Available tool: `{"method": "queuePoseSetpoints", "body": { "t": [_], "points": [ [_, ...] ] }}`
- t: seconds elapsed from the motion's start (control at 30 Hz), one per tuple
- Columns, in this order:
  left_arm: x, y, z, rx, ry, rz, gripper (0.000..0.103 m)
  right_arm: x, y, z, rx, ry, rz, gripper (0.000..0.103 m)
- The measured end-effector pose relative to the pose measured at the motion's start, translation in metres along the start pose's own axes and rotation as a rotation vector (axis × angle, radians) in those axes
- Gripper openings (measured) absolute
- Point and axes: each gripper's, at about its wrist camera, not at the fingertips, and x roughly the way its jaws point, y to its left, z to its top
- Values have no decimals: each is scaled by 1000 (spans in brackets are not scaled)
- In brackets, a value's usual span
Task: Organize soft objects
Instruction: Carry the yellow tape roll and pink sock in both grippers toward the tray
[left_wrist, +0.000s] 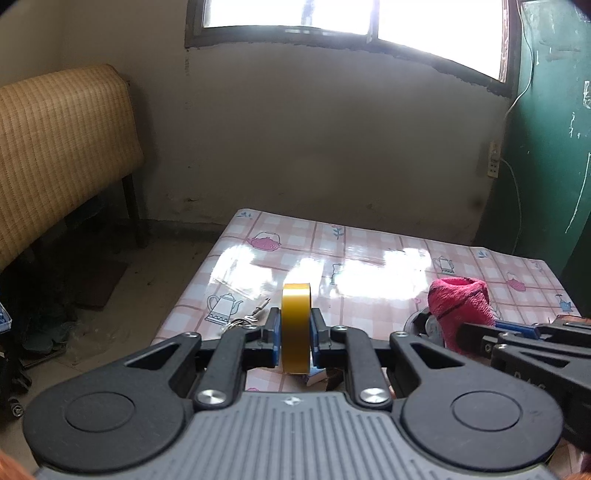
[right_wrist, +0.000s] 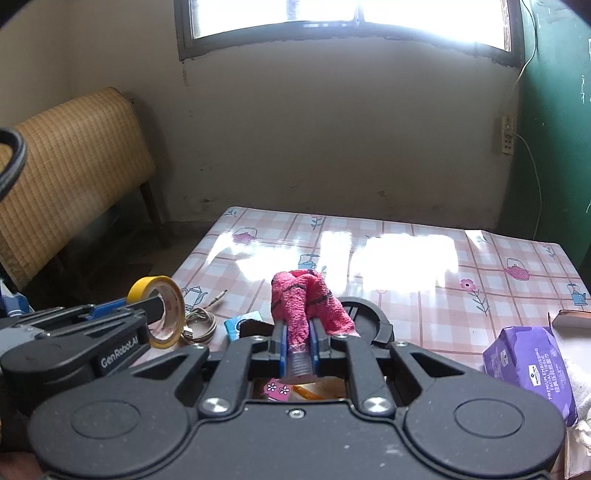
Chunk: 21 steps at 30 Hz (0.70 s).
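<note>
My left gripper (left_wrist: 295, 332) is shut on a yellow tape roll (left_wrist: 295, 325), held upright on its edge above the table's near left part. The roll also shows in the right wrist view (right_wrist: 162, 312), with the left gripper (right_wrist: 155, 314) clamped on its rim. My right gripper (right_wrist: 296, 343) is shut on a pink towel-like cloth (right_wrist: 306, 306) that sticks up and forward from the jaws. That cloth shows in the left wrist view (left_wrist: 461, 306) at the right, with the right gripper (left_wrist: 491, 328) coming in from the right edge.
The table (right_wrist: 406, 258) has a glossy pink checked cloth with teapot prints. A purple tissue pack (right_wrist: 532, 365) lies at the right. A coiled cable (right_wrist: 201, 325), a small blue packet (right_wrist: 242, 325) and a black ring-shaped object (right_wrist: 373, 321) lie near the grippers. A wicker headboard (left_wrist: 62, 147) stands left.
</note>
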Motion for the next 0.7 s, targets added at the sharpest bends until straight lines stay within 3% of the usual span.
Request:
{"method": "queuePoseSetpoints", "body": {
  "t": [0.7],
  "points": [
    [7,-45,8,47,6,-87,18,-6,-47,4,47,-8,-66,15]
  ]
}}
